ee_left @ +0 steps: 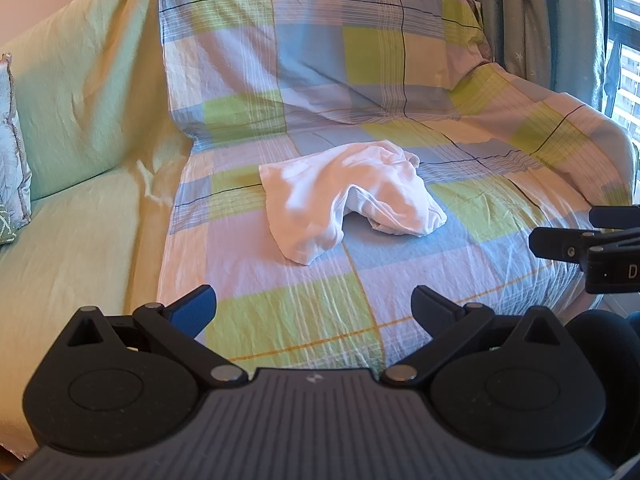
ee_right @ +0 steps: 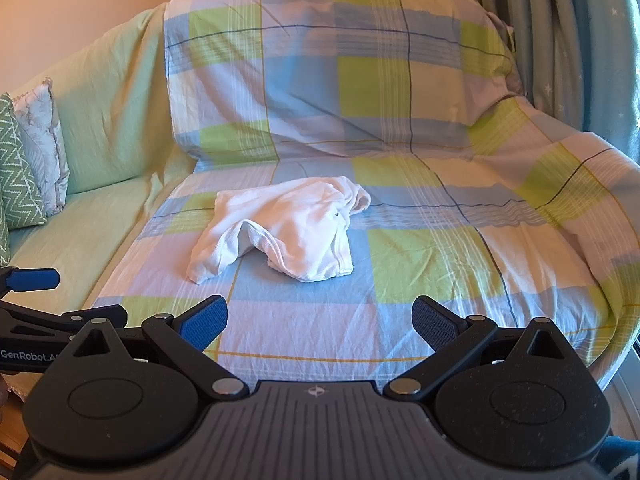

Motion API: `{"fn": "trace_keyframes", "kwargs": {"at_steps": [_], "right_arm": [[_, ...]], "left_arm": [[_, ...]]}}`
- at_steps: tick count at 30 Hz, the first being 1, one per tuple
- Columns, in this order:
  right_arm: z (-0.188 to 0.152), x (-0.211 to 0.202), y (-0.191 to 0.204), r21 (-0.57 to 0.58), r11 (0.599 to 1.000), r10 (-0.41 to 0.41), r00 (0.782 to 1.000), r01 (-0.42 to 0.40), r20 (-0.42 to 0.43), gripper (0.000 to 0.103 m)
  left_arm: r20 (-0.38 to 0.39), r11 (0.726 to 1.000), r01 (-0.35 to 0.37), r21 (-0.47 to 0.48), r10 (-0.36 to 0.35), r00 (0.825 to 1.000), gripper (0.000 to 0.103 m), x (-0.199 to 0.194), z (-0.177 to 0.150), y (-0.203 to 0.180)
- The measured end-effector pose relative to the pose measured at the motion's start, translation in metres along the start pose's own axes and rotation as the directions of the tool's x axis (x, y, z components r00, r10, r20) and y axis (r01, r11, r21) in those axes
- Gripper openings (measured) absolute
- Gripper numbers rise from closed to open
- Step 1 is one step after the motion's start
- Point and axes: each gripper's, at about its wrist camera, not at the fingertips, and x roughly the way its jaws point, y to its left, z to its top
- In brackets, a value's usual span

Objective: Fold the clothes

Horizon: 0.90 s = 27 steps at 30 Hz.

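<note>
A crumpled white garment (ee_left: 348, 192) lies bunched mid-frame on the plaid sheet (ee_left: 320, 312) covering the sofa seat, probably dropped there for flattening. Left gripper (ee_left: 314, 306) and right gripper (ee_right: 320, 318) hover near it, both wide open and empty.

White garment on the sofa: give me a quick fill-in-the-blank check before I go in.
1. The white garment lies ____ on the plaid sheet, not folded.
2. The left gripper has its jaws ____.
3. The right gripper holds ____.

Missing words: crumpled; open; nothing
</note>
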Motion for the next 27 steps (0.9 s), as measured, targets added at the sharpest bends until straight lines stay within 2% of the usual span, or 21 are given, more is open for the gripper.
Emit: {"fn": "trace_keyframes", "kwargs": {"at_steps": [27], "right_arm": [[-0.002, 0.013, -0.002, -0.015, 1.000, -0.014, 0.999, 0.014, -0.029, 0.101]], "left_arm": [[-0.016, 0.999, 0.008, 0.032, -0.008, 1.000, 0.102, 0.011, 0.000, -0.005]]}}
